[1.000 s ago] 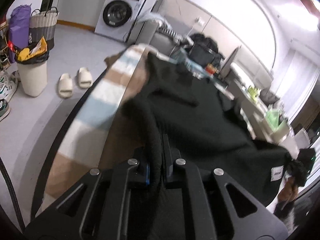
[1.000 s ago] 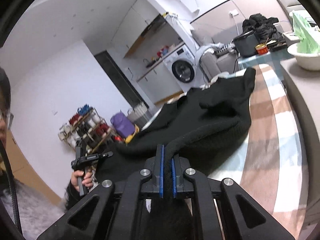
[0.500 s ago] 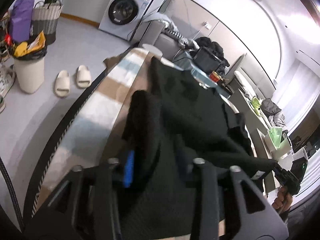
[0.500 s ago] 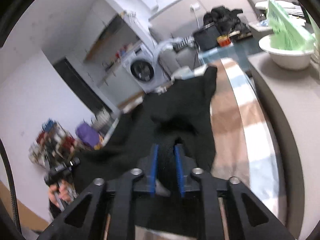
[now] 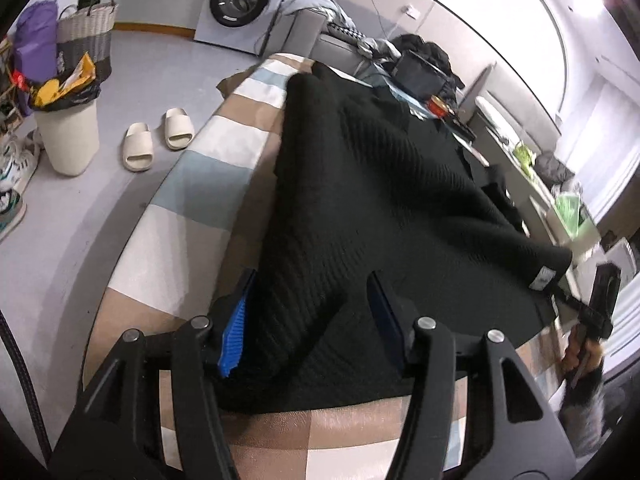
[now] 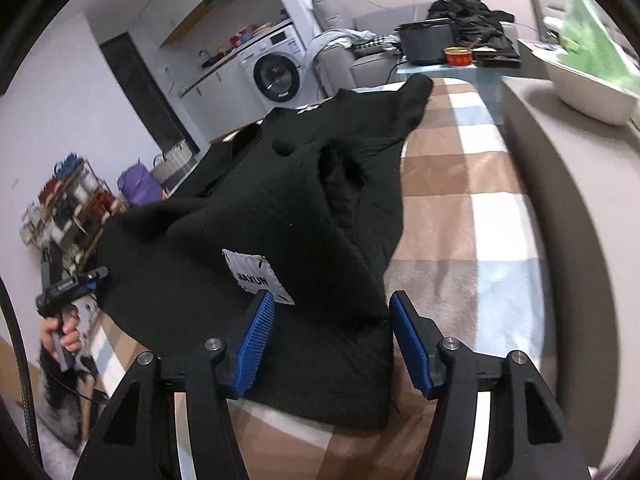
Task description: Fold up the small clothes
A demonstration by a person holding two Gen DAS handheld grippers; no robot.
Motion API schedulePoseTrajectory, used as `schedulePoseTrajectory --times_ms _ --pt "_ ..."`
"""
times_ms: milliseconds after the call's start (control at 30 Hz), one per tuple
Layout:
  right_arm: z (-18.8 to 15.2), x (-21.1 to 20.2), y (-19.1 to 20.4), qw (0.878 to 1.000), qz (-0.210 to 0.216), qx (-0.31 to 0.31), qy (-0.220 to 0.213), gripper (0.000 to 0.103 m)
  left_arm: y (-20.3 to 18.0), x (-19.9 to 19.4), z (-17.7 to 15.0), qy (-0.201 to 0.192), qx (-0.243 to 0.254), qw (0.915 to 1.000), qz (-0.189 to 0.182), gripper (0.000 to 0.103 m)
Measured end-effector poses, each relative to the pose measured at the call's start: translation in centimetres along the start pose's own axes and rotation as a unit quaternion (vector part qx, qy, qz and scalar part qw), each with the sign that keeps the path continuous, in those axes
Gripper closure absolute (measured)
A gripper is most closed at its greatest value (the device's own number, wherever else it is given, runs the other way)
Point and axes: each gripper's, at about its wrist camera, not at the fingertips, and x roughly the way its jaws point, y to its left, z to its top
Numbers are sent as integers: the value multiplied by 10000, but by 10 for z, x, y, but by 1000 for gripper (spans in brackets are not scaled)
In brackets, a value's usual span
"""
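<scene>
A black knit sweater (image 5: pixel 372 200) lies on the checked brown, white and blue cloth (image 5: pixel 192 216) of the table. Its near part is folded over itself. In the right wrist view the sweater (image 6: pixel 280 220) shows a white label (image 6: pixel 256 276) on the folded edge. My left gripper (image 5: pixel 312 320) is open, its blue-padded fingers astride the near fold and apart from it. My right gripper (image 6: pixel 332 336) is open too, fingers either side of the fold by the label. Neither holds the cloth.
A white bin (image 5: pixel 68 136), slippers (image 5: pixel 156 140), a basket and a washing machine (image 5: pixel 240 0) stand on the floor to the left. A counter (image 6: pixel 560 128) with a white bowl (image 6: pixel 588 92) runs along the table's right side. A pot and dark clothes lie beyond the far end.
Both grippers were shut on the sweater's edge and lifting it. They have brought it over, laid it down as a fold and opened, letting go of the cloth.
</scene>
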Motion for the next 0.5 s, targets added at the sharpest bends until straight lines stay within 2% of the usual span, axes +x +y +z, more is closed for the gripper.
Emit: schedulePoseTrajectory --times_ms 133,267,300,333,367,400,500 --pt "6 8 -5 9999 28 115 52 42 -5 10 -2 50 120 9997 205 51" --pt "8 9 -2 9998 76 35 153 42 -3 14 -3 85 62 9999 133 52" --pt "8 9 -1 9998 76 -13 169 49 -3 14 -3 70 55 9999 93 56" --pt "8 8 2 9998 121 -95 160 71 -4 13 -4 71 62 9999 64 70" --pt "6 5 5 9995 205 -183 128 81 -6 13 -2 85 72 9999 40 84" --pt "5 2 8 9993 251 -258 103 86 -6 12 -2 97 78 9999 17 87" --pt "0 -14 20 9969 571 -539 -90 89 -6 2 0 -12 30 10000 -68 97"
